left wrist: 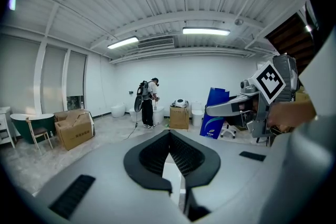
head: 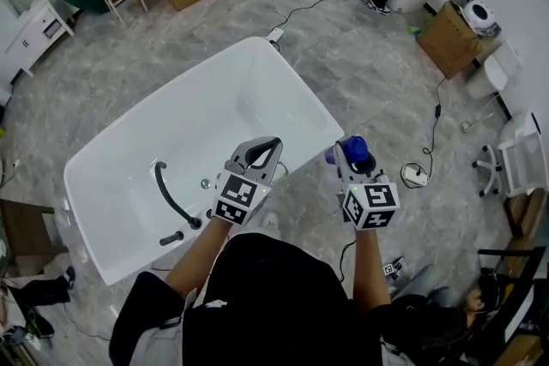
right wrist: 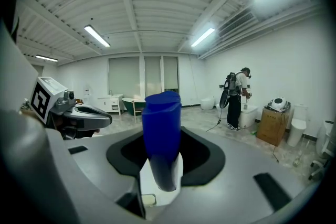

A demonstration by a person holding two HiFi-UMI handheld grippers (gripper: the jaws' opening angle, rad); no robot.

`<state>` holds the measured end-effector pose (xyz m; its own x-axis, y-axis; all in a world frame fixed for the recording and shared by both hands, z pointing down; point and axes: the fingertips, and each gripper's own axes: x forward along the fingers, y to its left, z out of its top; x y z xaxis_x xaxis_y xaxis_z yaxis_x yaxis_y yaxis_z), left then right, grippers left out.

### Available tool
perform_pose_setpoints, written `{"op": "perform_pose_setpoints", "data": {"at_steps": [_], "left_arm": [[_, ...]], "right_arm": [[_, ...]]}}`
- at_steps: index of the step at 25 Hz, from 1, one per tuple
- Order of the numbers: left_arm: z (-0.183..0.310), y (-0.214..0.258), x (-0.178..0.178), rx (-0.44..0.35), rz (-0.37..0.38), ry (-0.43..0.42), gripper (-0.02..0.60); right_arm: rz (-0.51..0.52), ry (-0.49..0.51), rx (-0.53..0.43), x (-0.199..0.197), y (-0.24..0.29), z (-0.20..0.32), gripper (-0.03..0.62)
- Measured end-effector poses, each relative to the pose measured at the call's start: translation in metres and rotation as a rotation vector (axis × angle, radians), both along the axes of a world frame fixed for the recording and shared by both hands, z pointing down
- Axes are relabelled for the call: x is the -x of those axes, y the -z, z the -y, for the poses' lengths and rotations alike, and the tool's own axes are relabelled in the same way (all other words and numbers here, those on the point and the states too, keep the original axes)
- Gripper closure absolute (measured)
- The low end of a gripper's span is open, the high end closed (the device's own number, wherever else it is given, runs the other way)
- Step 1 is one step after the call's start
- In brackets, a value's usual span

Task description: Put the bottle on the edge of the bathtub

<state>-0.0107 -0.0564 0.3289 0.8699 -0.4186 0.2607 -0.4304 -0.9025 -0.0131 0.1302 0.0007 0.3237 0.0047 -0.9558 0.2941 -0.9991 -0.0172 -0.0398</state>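
Bottle [right wrist: 163,134], blue, is gripped between the jaws of the right gripper [head: 350,157], whose pads are pressed against its lower body while its capped top stands clear above them; in the right gripper view it is seen roughly upright, with its long axis crossing the line of the jaws rather than running along them. In the head view it is carried above the floor [head: 377,73], just to the right of the near right corner of the bathtub [head: 302,99], apart from the white rim and not yet over it. The rim is therefore found to the left of the bottle and slightly farther, so a short carry leftward is judged to be what the coming move calls for, with the base kept level so that it can be stood on the narrow edge. The left gripper [head: 264,152] is held over the near rim of the tub, nearer to that edge than the right one, but its jaws are drawn together with nothing between them, so the placing is judged to fall to the right gripper. A slip into the basin or onto the floor is considered the main risk if the base is set off centre.
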Motion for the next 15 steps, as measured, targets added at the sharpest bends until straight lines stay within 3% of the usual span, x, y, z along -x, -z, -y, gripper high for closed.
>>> {"op": "perform_pose_setpoints", "data": {"at_steps": [15], "left_arm": [[0.072,-0.045,0.003,0.091,0.043,0.133,0.568]], "right_arm": [[-0.008,0.125,0.080,-0.006,-0.046,0.086,0.433]]}}
